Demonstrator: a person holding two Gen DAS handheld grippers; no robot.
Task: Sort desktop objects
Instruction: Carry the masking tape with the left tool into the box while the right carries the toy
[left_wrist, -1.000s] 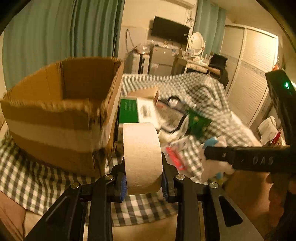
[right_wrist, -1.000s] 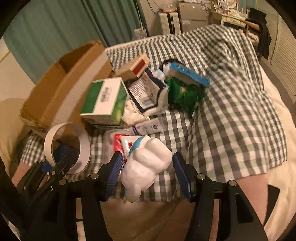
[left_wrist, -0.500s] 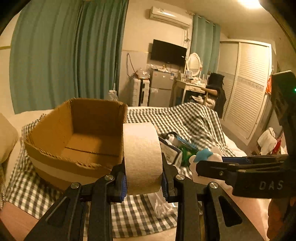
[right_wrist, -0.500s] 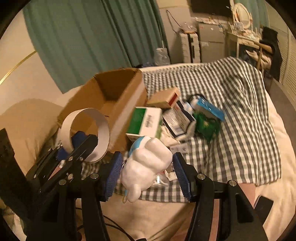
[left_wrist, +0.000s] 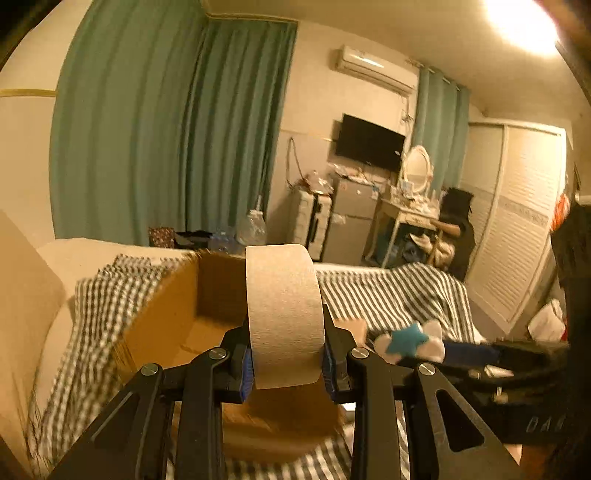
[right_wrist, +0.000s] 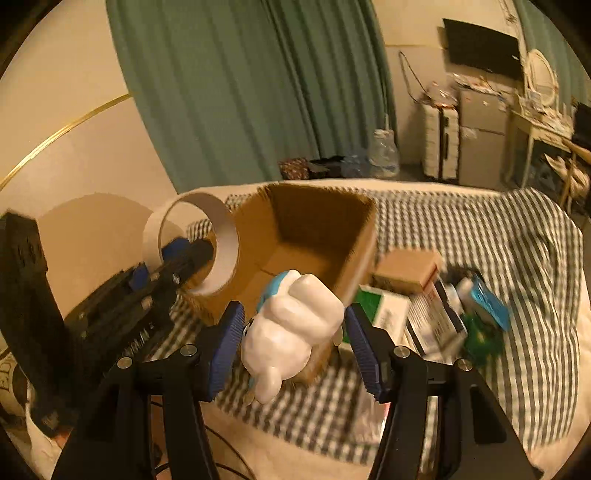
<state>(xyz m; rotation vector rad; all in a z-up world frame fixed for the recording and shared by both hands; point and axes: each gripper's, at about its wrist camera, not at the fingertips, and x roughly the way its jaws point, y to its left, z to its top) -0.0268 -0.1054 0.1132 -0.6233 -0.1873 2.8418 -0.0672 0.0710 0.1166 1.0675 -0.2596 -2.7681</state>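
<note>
My left gripper (left_wrist: 286, 363) is shut on a roll of beige tape (left_wrist: 282, 314), held upright above the near edge of an open cardboard box (left_wrist: 207, 295). My right gripper (right_wrist: 295, 341) is shut on a white tooth-shaped toy with a blue patch (right_wrist: 295, 325), held in front of the same box (right_wrist: 317, 236). The tape (right_wrist: 192, 243) and left gripper (right_wrist: 173, 258) show at the left in the right wrist view. The toy (left_wrist: 408, 341) and the right gripper show at the right in the left wrist view.
The box sits on a checked cloth (right_wrist: 480, 229) over a bed. Right of the box lie a brown box (right_wrist: 406, 269), a green and white carton (right_wrist: 384, 314), packets and a green bag (right_wrist: 480, 339). Green curtains (left_wrist: 166, 147) and furniture stand behind.
Both grippers have risen and moved toward the cardboard box with their loads. The box now lies right under and ahead of the tape and the toy.
</note>
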